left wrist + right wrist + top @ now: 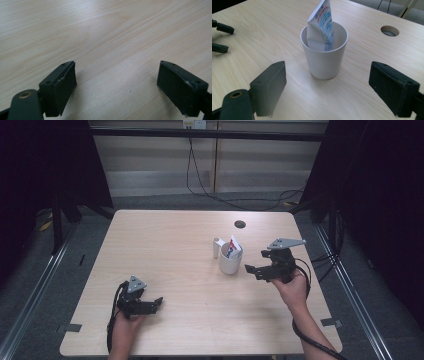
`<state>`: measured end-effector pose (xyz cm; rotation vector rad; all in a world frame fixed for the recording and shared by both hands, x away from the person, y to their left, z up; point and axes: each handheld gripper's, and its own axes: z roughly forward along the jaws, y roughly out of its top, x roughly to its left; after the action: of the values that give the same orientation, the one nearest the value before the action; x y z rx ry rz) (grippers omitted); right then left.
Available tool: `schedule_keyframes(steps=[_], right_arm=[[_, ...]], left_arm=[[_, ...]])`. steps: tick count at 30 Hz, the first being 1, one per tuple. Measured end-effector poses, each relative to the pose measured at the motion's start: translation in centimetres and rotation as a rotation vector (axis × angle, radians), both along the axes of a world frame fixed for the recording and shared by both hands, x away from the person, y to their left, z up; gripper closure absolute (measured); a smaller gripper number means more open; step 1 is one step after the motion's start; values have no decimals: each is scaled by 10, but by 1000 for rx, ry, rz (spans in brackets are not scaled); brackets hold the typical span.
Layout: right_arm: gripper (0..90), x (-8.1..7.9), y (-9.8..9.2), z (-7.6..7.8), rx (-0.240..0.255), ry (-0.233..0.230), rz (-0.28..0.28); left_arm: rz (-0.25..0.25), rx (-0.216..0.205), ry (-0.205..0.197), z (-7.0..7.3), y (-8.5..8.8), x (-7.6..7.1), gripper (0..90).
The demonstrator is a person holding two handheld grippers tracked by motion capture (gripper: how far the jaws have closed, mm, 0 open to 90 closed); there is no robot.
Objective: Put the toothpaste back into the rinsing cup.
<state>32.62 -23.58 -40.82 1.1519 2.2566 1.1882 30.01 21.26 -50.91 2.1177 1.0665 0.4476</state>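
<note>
There were two sets of tongs over the counter (165,245), one in each of the person's hands. The left tongs (159,302) sat low near the front left of the counter, jaws apart, with nothing but bare wood between them. The right tongs (251,270) were held just to the right of the cup (230,260), jaws also wide apart and pointing at it without touching it.

I counted one white cup, standing upright a little right of the counter's middle, and one tube (232,247) standing inside it, leaning against the rim with its flat crimped end sticking up. One round cable hole (240,224) was set into the counter behind the cup. Just beside the cup on its left lay a small white thing (217,246); from above I could not tell what it was.

The high view gave both hands, both tongs and the floor with its black cables beyond the counter. The right gripper view brought the cup (324,56) close between the two open jaws and showed the blue and red print on the tube (321,27), plus the tips of the left tongs (220,37) far off at the edge. The left gripper view offered wood grain between its own separated jaws.
</note>
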Motion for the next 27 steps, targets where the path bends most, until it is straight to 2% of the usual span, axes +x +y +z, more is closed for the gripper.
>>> schedule_keyframes(steps=[5,9,18,27], right_arm=[[137,-2,-2,-1,-21,3,6],[137,-4,-3,-1,-11,3,9],[136,-9,-5,-8,-26,16,25],[136,-15,-11,-14,-39,21,9]], left_arm=[[1,0,-1,0,0,0,155],[1,0,0,0,0,0,155],[0,1,-1,0,0,0,155],[1,-1,-1,0,0,0,155]])
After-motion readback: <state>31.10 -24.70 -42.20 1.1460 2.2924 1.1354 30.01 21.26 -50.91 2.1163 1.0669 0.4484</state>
